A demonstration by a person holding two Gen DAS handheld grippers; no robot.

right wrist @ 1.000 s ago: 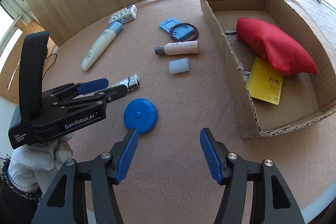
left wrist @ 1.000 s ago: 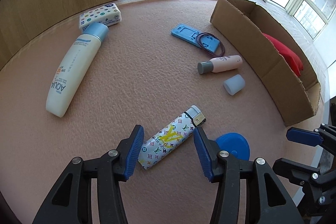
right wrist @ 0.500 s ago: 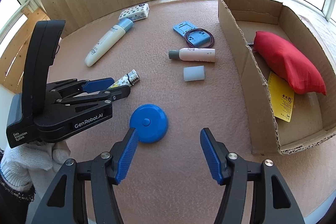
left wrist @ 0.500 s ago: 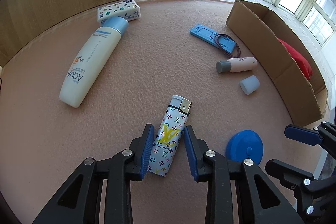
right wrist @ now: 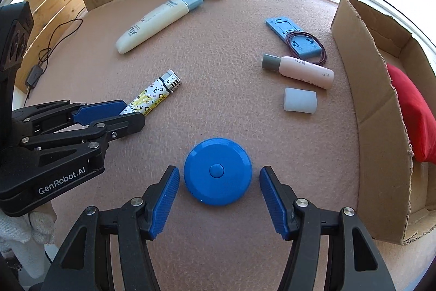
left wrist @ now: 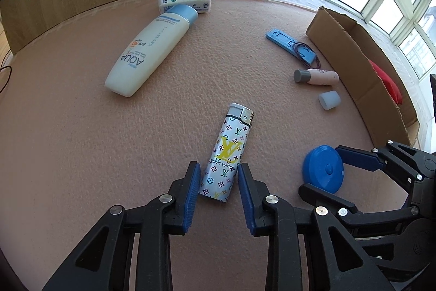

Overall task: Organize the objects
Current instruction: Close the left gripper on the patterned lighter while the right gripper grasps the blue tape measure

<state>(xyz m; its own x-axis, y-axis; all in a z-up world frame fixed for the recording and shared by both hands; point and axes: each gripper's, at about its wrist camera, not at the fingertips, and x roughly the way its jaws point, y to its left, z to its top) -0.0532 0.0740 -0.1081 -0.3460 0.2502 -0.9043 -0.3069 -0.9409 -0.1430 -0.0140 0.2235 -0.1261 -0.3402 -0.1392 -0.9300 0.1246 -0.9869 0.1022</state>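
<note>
Left gripper (left wrist: 218, 183) sits clamped around the patterned lighter (left wrist: 227, 154) lying mid-bench (bottom end only), while the right gripper (right wrist: 219, 183) hangs with its fingers apart either side of the blue disc (right wrist: 217, 171), near the cardboard box (right wrist: 381, 111)

Left gripper (left wrist: 218, 183) narrowed, right gripper (right wrist: 219, 183) wide.

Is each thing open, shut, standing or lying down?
Left tool: jaws just closed, shut on the monogram-patterned silver lighter, which lies flat.
Right tool: open.
Round blue plastic disc: flat between the right tool's jaws, untouched.
Brown cardboard box: open on top, red cushion inside.
Small pink bottle: lying down, grey cap on.
White sunscreen tube: lying down, blue cap on.
</note>
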